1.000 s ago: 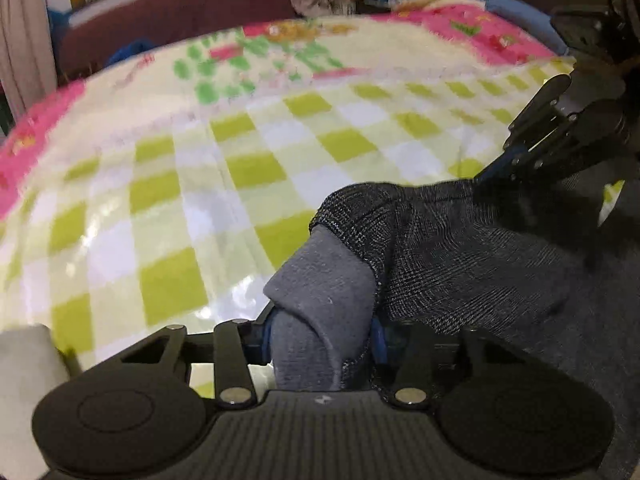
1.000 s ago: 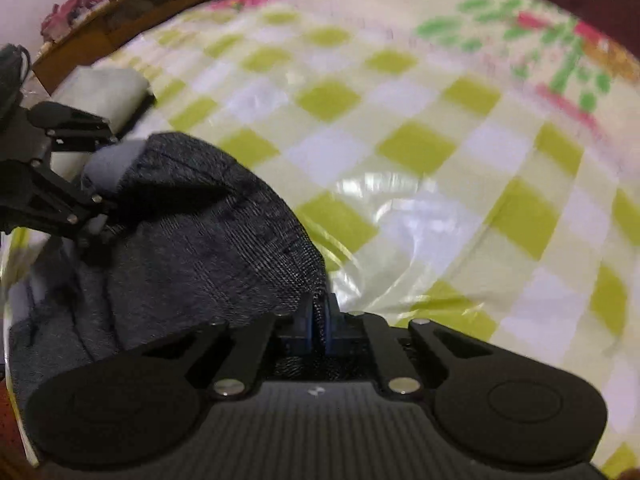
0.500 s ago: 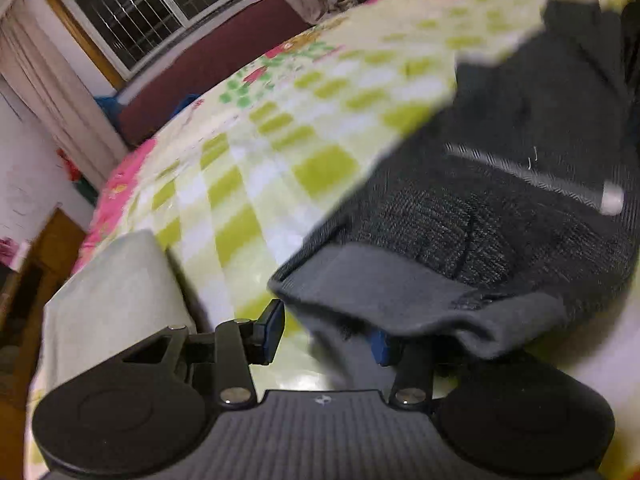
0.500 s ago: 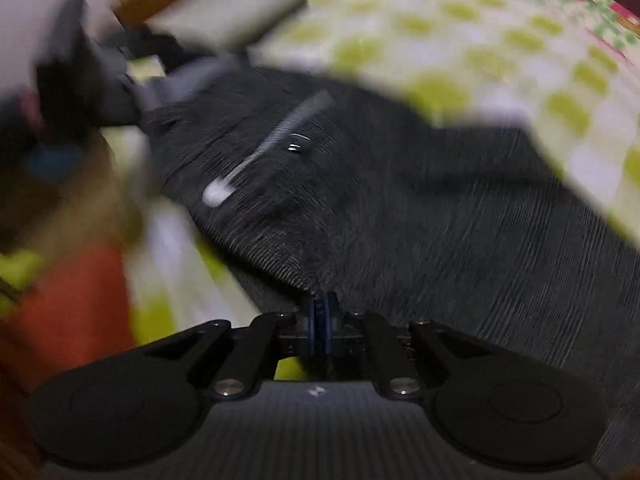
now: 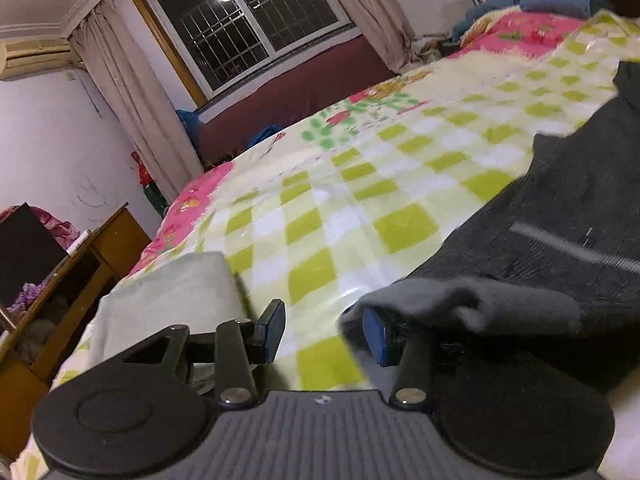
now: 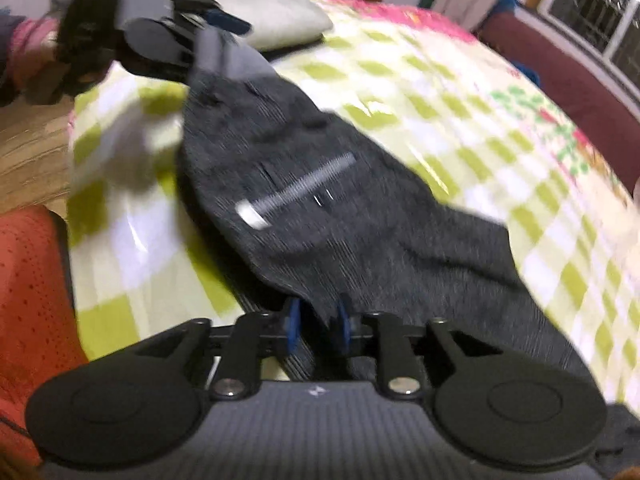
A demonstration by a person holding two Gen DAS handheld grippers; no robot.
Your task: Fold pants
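Dark grey pants lie spread across the checked bed sheet, with a light zip strip on top. Their grey waistband drapes over the right-hand finger of my left gripper. That gripper's jaws stand apart, with only sheet showing between the pads. From the right wrist, the left gripper shows at the top left with the waistband hanging at its tips. My right gripper is opening at the near edge of the pants. A point of the cloth hangs loose between its blue pads.
A folded white cloth lies on the bed's left corner, close to the left gripper. A wooden desk stands beyond the bed edge. A red mesh surface sits at the left in the right wrist view. A person's pink sleeve holds the left gripper.
Both grippers swung sideways and the bunched pants now lie stretched out on the sheet. The right jaws have parted from the cloth edge. The waistband slipped from between the left pads onto one finger.
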